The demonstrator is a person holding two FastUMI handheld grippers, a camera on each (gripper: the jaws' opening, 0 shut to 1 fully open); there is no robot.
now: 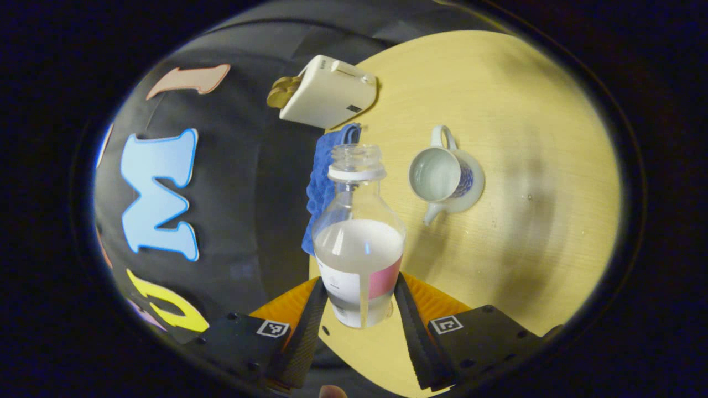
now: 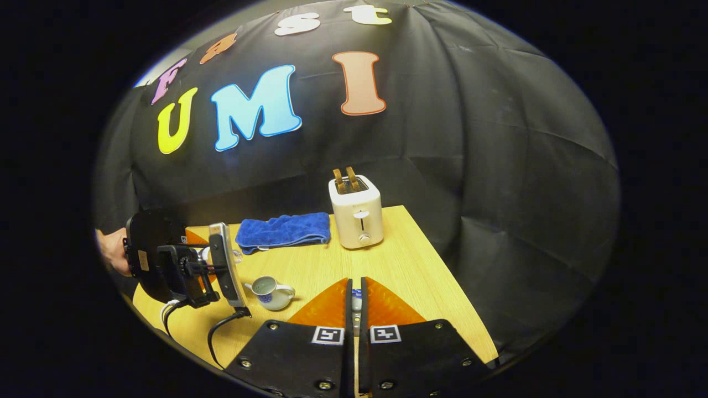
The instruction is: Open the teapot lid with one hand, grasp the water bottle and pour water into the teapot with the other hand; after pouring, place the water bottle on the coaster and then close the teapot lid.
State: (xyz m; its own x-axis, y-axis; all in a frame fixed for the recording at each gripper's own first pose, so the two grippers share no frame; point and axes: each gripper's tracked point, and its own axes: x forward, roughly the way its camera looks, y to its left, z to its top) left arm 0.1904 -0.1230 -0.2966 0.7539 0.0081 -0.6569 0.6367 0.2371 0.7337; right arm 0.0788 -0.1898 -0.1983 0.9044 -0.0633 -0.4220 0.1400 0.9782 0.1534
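A clear water bottle [image 1: 358, 243], uncapped and roughly half full, is clamped between the fingers of my left gripper [image 1: 359, 279]. In the left gripper view its mouth points toward the open white-and-blue teapot [image 1: 442, 177], which has water inside and stands on the wooden table [image 1: 525, 110]. In the right gripper view, a hand [image 2: 113, 251] holds the left gripper [image 2: 188, 265] just left of the teapot [image 2: 271, 293]. My right gripper [image 2: 355, 282] hangs over the table to the teapot's right. It is closed on a small white-and-blue piece, the teapot lid [image 2: 357, 301].
A white toaster [image 2: 357, 213] with toast in its slots stands at the table's back edge, with a folded blue cloth [image 2: 285, 229] to its left. Black cables [image 2: 218, 331] hang from the left gripper over the table's front. The table's right edge [image 2: 442, 276] runs close by.
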